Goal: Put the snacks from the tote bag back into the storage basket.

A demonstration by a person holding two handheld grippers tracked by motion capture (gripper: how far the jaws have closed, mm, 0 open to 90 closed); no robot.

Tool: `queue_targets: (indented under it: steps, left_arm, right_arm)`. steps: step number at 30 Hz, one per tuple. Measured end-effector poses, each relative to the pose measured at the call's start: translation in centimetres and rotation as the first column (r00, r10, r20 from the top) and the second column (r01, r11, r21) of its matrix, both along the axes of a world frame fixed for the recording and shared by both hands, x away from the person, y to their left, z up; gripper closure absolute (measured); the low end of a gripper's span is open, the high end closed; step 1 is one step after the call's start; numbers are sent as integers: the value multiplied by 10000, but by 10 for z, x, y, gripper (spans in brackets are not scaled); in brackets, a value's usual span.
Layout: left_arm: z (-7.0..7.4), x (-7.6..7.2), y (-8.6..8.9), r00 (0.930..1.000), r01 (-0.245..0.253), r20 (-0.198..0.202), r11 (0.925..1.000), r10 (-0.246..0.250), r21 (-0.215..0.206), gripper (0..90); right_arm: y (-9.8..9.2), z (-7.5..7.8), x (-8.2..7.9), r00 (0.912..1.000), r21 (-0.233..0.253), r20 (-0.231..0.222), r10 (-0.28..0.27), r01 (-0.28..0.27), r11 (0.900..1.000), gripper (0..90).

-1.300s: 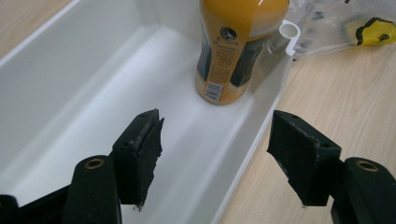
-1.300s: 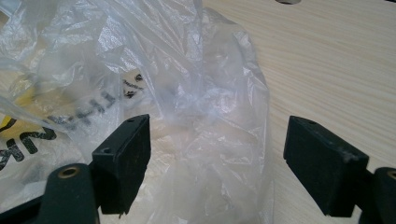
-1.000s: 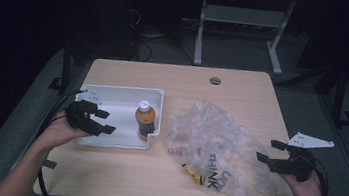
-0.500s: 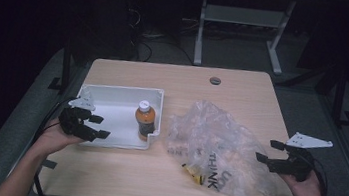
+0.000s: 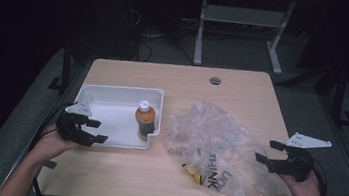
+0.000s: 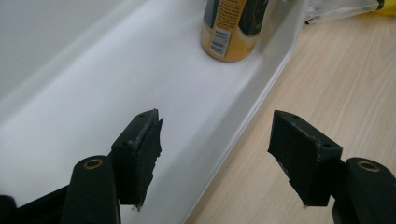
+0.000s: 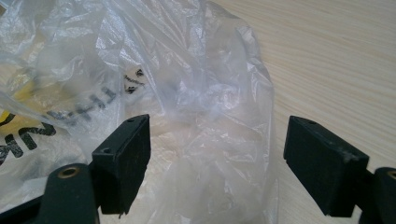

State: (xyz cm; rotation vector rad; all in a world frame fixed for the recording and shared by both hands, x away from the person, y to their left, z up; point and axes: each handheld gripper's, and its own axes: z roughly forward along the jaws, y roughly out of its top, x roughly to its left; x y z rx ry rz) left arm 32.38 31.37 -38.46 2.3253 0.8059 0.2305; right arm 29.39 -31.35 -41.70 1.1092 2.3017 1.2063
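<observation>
Left gripper is released: its jaws stand wide apart and straddle the near rim of the white tray, one jaw over the tray floor, the other over the bare tabletop, as the left gripper view shows. Nothing is held between them. Right gripper is likewise released, jaws spread, resting at the right edge of the clear plastic bag; in the right gripper view the crumpled film lies between and just ahead of the jaws, not pinched.

White tray sits at the left half of the table, near the front edge. It holds one bottle (orange contents, white cap), standing upright against the tray's right wall; the left gripper view shows its label and barcode. The rest of the tray floor is bare.

Clear plastic bag lies crumpled just right of the tray, touching or nearly touching its right wall. It carries black lettering and holds a small yellow item near its front edge; what that item is cannot be told.

Table is light wood grain with a round cable grommet near its far edge. Beyond it the room is dark, with a grey floor and a pale metal table frame.
</observation>
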Motion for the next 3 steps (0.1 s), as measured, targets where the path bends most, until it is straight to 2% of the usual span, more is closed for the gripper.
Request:
queue_targets:
  steps: [2, 3]
  left_arm:
    - [0, -1, 0, 10000, 7, 30, 10000, -7, 3, 327]
    - [0, -2, 0, 10000, -49, 10, 9999, 49, -124, 327]
  right_arm:
    - [0, 0, -1, 10000, -35, 23, 18, -18, 10000, 223]
    - [0, 0, -1, 10000, -39, 35, 16, -15, 10000, 223]
